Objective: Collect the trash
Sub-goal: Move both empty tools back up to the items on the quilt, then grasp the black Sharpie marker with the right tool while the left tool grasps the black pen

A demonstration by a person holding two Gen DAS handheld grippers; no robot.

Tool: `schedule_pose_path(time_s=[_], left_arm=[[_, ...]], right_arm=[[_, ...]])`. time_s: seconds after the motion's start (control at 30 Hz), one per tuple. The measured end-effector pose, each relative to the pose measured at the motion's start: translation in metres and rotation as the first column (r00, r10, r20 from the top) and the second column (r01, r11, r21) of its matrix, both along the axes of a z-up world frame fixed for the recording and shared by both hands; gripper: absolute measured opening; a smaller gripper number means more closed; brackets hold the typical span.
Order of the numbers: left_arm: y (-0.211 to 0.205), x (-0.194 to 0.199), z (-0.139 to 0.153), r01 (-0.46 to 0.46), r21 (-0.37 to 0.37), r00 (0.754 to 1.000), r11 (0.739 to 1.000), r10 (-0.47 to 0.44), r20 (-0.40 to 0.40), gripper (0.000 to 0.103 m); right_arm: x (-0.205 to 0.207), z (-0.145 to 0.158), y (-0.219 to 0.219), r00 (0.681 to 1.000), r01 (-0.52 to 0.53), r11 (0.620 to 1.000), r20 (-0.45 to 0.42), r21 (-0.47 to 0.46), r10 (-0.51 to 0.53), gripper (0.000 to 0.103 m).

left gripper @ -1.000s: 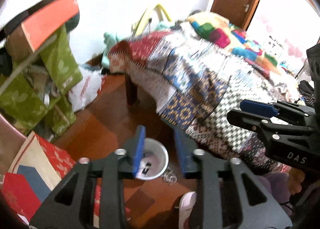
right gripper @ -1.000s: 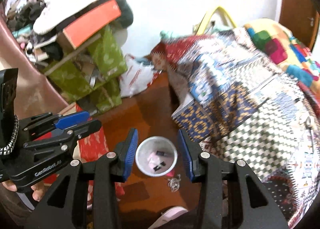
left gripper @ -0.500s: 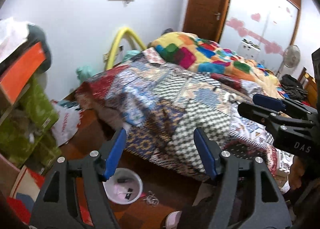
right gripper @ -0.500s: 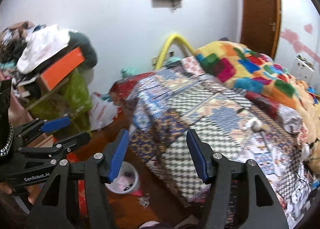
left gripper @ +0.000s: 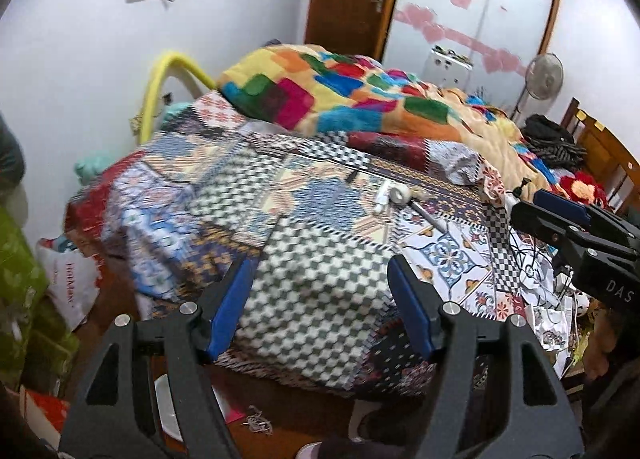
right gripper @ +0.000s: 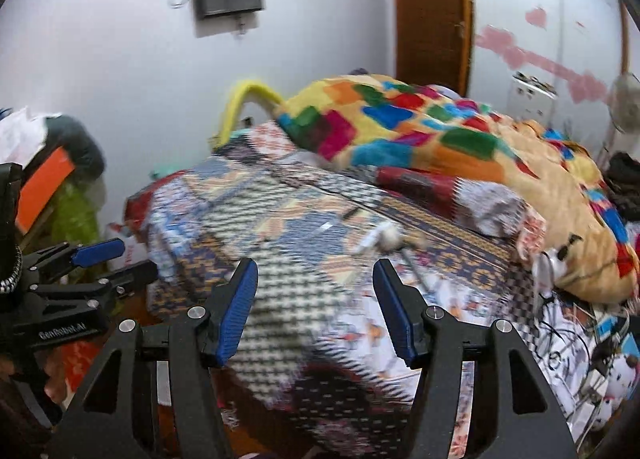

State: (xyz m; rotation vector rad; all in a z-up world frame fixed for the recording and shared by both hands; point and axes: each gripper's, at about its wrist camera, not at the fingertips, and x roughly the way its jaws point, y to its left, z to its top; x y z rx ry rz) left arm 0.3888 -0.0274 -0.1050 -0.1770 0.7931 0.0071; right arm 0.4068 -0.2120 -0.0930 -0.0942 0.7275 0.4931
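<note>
My left gripper [left gripper: 320, 287] is open and empty, raised over the near corner of a bed with a patchwork cover [left gripper: 312, 299]. My right gripper [right gripper: 316, 283] is open and empty too, over the same corner. Small items lie on the bed: a whitish tape roll [left gripper: 400, 193], a white stick-like piece [left gripper: 382, 199] and a small dark piece [left gripper: 352, 177]. They also show blurred in the right wrist view [right gripper: 386, 239]. A white trash bowl [left gripper: 166, 411] sits on the floor, mostly hidden behind my left finger. A wiry scrap [left gripper: 258, 425] lies on the floor beside it.
A colourful blanket [left gripper: 360, 99] is heaped at the bed's far side. Cables and papers [left gripper: 536, 287] clutter the bed's right edge. A white plastic bag [left gripper: 72, 287] and green boxes [left gripper: 20, 299] stand at left. A fan [left gripper: 544, 77] and wardrobe stand behind.
Both grippers have risen and tilted up from the floor bowl to face the bed top. Both jaws have opened wider. The bowl has dropped to the bottom edge of view.
</note>
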Motion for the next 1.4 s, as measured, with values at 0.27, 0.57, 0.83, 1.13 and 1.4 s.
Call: schedule_pose_path(time_s=[0.27, 0.57, 0.83, 1.13, 1.4], left_arm=[[-0.028, 0.076, -0.038, 0.067, -0.016, 0.995, 0.998, -0.068, -0.072, 0.069], [-0.032, 0.163, -0.096, 0.133, -0.057, 0.978, 0.989, -0.14, -0.152, 0.069], [-0.035, 0.233, -0.139, 0.208, -0.012, 0.962, 0.978, -0.207, -0.177, 0.04], [-0.033, 0.284, -0.172, 0.234, 0.019, 0.954, 0.972, -0.225, -0.199, 0.018], [-0.042, 0.296, -0.178, 0.258, 0.074, 0.95, 0.963, -0.239, -0.198, 0.017]], right_arm=[[0.051, -0.038, -0.052, 0.992, 0.104, 0.994, -0.068, -0.022, -0.105, 0.056], [0.106, -0.095, -0.066, 0.978, 0.138, 0.988, -0.146, -0.072, -0.147, 0.056], [0.15, -0.141, -0.052, 0.974, 0.085, 0.993, -0.203, -0.083, -0.1, 0.028], [0.175, -0.17, -0.041, 0.965, 0.02, 0.999, -0.261, -0.046, -0.031, 0.015], [0.175, -0.177, -0.031, 0.972, -0.006, 0.997, -0.233, -0.073, -0.011, 0.016]])
